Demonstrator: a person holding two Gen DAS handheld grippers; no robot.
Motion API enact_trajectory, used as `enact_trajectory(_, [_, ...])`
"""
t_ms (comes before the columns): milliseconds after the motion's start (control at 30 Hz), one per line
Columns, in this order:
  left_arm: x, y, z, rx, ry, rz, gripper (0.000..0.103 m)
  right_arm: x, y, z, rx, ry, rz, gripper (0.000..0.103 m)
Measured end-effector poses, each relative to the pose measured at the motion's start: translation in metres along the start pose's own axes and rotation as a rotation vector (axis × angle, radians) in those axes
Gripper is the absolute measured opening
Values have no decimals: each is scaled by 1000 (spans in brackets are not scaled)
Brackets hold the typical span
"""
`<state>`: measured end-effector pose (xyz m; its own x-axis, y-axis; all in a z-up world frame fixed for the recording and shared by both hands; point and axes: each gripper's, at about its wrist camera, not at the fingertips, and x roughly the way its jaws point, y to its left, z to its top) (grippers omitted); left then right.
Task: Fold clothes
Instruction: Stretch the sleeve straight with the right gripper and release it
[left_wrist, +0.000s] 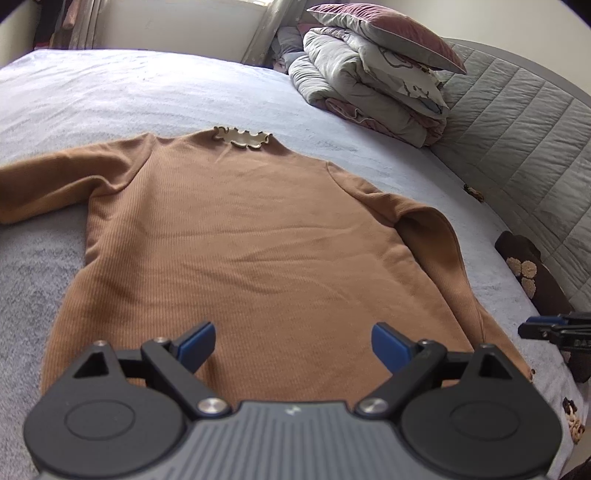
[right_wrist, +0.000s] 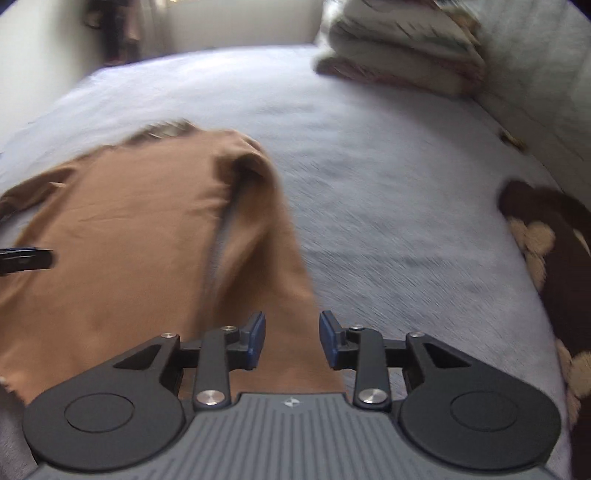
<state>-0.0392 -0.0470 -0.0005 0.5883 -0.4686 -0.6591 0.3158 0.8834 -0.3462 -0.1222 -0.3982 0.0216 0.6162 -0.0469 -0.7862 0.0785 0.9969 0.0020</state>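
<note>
Both grippers, left gripper (left_wrist: 293, 345) and right gripper (right_wrist: 292, 339), gape empty over one soft, limp tan ribbed-knit sweater (left_wrist: 236, 236); its sleeve cuff looks best for pinching.

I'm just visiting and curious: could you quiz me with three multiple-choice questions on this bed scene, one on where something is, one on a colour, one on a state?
1. Where is the pillow?
A. atop the folded bedding
B. under the top
C. on the floor

2. What colour is the top?
A. blue
B. tan brown
C. green

3. How do the left gripper fingers stand?
A. clamped on a sleeve
B. apart, holding nothing
C. shut

Key: 1 A, it crowns the bedding. 2 B, tan against the pale sheet. 3 B, bare cloth shows between them.
</note>
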Motion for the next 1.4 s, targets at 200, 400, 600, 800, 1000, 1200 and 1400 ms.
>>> enact_trajectory(200, [2,2,0,-8,7,2,93,36,-12,-12,50,135,-47,35])
enact_trajectory(400, [5,8,3,-26,10,-5,93,30,3,2,-102,168,-100,3])
enact_trajectory(600, [10,12,4,-16,-11,-5,93,25,-18,48,-242,102,-369,3])
enact_trajectory(800, [15,11,1,31,-35,-12,93,51,-52,101,-317,46,-603,3])
enact_trajectory(1000, [20,5,-5,108,-68,-3,96,93,-92,152,-276,44,-668,3])
enact_trajectory(1200, [27,-6,-13,227,-88,35,100,147,-114,172,-291,146,-694,3])
enact_trajectory(1400, [27,-5,-13,238,-86,36,101,182,-133,159,-190,162,-659,7])
